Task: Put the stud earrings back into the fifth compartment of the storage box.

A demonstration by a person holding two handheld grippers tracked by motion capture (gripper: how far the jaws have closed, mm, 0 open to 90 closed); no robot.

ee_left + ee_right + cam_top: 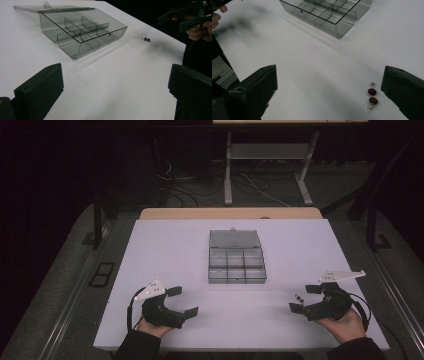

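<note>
box open, compartments looked empty; beads lay untouched right of it, by right gripper; both grippers' jaws spread, left gripper idle. nothing moved yet.

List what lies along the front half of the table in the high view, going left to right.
Left hand-held gripper → clear compartment box → two small dark red beads → right hand-held gripper. Both grippers are open and hold nothing.

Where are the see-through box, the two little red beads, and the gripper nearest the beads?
Compartment box (pixel 236 270): high view, on its divided tray.
Red beads (pixel 372 96): right gripper view, between the two beads.
Right gripper (pixel 303 298): high view, midway between its open jaws.
</note>
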